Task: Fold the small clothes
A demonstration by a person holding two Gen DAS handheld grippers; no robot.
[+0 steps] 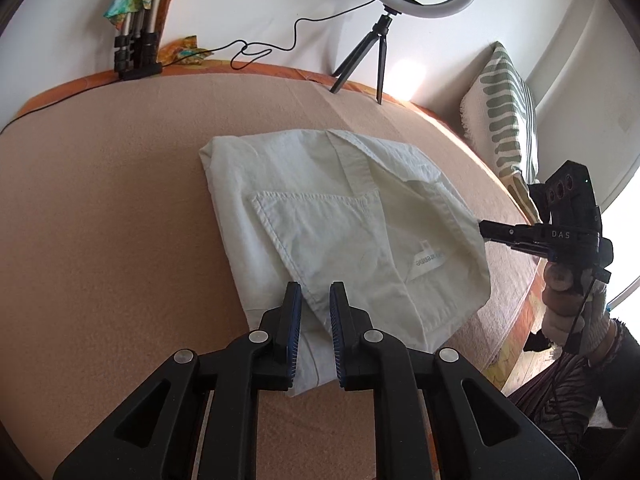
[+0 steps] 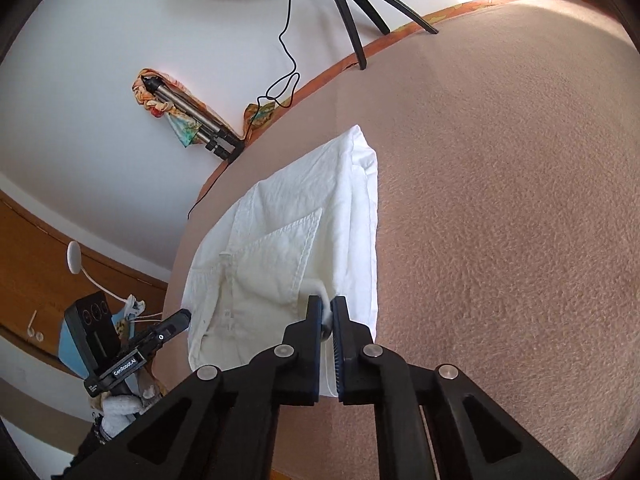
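A small white garment (image 1: 320, 224) with a stitched pocket and a label lies partly folded on the tan bed cover (image 1: 100, 220). My left gripper (image 1: 315, 292) hovers at its near edge, jaws slightly apart with the cloth between them, not pinched. My right gripper (image 2: 327, 306) is shut on a fold of the garment's (image 2: 280, 248) corner. In the left wrist view the right gripper (image 1: 486, 232) shows at the garment's right edge. In the right wrist view the left gripper (image 2: 186, 316) sits at the garment's left edge.
A ring light on a black tripod (image 1: 376, 52) stands at the far edge of the bed. A folded tripod with a colourful cloth (image 1: 132, 40) leans on the wall at the far left. A striped pillow (image 1: 504, 120) lies at the right.
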